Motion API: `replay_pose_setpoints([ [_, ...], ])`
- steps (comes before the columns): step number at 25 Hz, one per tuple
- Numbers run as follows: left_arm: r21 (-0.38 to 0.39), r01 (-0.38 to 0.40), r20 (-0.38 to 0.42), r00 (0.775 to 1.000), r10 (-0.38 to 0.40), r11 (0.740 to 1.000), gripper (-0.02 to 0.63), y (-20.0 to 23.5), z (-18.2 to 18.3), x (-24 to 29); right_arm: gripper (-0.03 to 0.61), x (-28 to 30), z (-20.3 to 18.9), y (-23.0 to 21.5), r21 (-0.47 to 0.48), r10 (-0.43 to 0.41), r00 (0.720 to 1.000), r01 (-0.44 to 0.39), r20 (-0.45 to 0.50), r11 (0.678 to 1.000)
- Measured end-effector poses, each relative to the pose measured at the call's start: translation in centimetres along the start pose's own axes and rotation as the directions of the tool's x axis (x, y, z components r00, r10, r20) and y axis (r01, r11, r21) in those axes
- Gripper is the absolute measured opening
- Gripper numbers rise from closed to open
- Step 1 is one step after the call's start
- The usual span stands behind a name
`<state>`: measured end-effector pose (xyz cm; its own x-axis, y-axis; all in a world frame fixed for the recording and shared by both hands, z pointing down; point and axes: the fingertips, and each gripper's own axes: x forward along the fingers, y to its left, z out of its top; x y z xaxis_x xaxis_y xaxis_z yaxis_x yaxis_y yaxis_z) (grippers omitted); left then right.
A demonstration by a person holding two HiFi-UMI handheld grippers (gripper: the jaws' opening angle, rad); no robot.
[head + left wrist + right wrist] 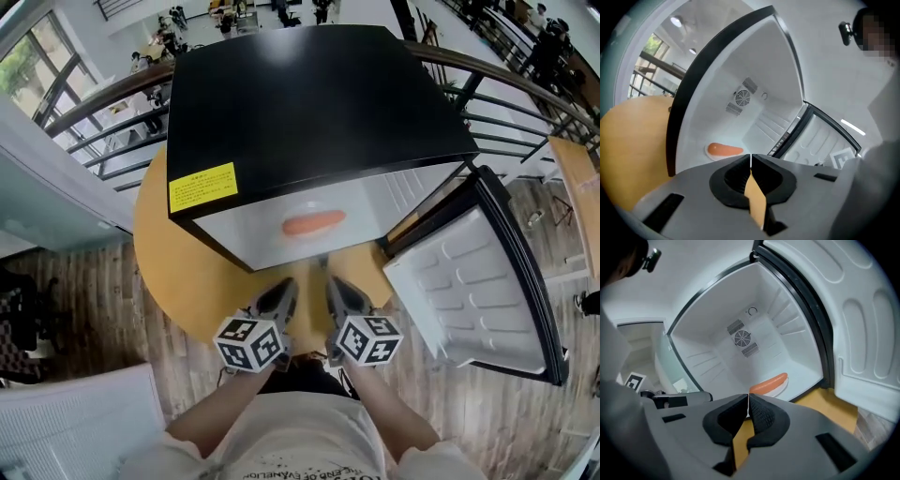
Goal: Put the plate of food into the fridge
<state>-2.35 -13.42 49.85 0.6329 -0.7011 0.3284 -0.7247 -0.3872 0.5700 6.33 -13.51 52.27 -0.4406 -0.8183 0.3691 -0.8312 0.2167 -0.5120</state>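
Note:
A small black fridge (309, 103) stands on a round wooden table (164, 244) with its door (487, 281) swung open to the right. Inside on the white floor lies a white plate (314, 212) with an orange sausage (314, 223); the sausage (724, 149) shows in the left gripper view and the sausage (768, 383) in the right gripper view. My left gripper (284, 298) and right gripper (336, 292) hover side by side just in front of the fridge opening. Both are shut with nothing between the jaws, the left gripper (750, 161) and the right gripper (748, 401) alike.
A railing (103, 103) curves behind the table, with a lower floor beyond. Wood flooring (84, 291) surrounds the table. A white surface (75, 422) lies at the lower left. The open door blocks the right side of the table.

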Motion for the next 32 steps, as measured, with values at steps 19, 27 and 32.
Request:
replay_pose_setpoints([
  [19,0.236,-0.066,-0.123,0.988,0.097,0.969,0.023,-1.4,-4.7,-6.6,0.026,-6.3,-4.1,4.9,-0.189,-0.015,0.994,-0.006,-0.113,0.982],
  [27,0.242,-0.064,-0.127,0.987,0.097,0.968,0.023,-1.4,-4.8,-6.7,0.026,-6.2,-3.9,5.4,-0.178,0.006,0.994,-0.026,-0.113,0.984],
  [32,0.263,-0.059,-0.129,0.987,0.096,0.963,0.023,-1.7,-5.1,-7.2,0.026,-6.4,-4.1,5.9,-0.187,0.010,0.993,-0.031,-0.115,0.982],
])
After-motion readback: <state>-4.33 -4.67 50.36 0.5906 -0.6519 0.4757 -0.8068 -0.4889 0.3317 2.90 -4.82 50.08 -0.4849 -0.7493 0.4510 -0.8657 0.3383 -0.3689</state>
